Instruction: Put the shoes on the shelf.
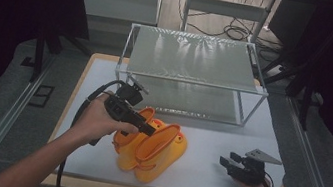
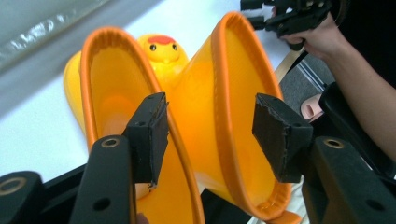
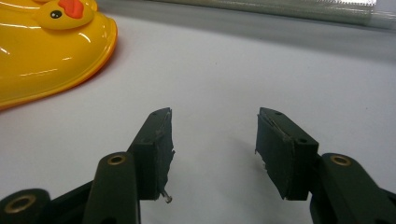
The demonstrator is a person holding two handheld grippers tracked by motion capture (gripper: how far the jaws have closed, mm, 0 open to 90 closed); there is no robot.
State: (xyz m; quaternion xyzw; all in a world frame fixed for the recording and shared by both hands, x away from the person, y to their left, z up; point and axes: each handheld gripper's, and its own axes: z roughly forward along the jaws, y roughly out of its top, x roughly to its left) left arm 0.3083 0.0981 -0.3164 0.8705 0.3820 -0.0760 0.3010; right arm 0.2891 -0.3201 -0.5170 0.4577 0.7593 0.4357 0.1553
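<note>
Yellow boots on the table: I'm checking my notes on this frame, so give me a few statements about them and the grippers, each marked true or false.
1. The yellow boots stand on the white table in front of the clear rack. True.
2. The left gripper is clamped on a boot. False: its jaws are open, with both boot rims between them.
3. The right gripper holds a boot. False: it is open with nothing between its jaws.
4. Each boot toe carries a duck face. True.

Two yellow duck-faced rain boots (image 1: pixel 151 147) lie side by side (orange rims touching), one clear glass-walled shelf rack (image 1: pixel 192 75) stands behind them, and two handheld grippers are present: left gripper (image 1: pixel 148 130), right gripper (image 1: pixel 227 160).
</note>
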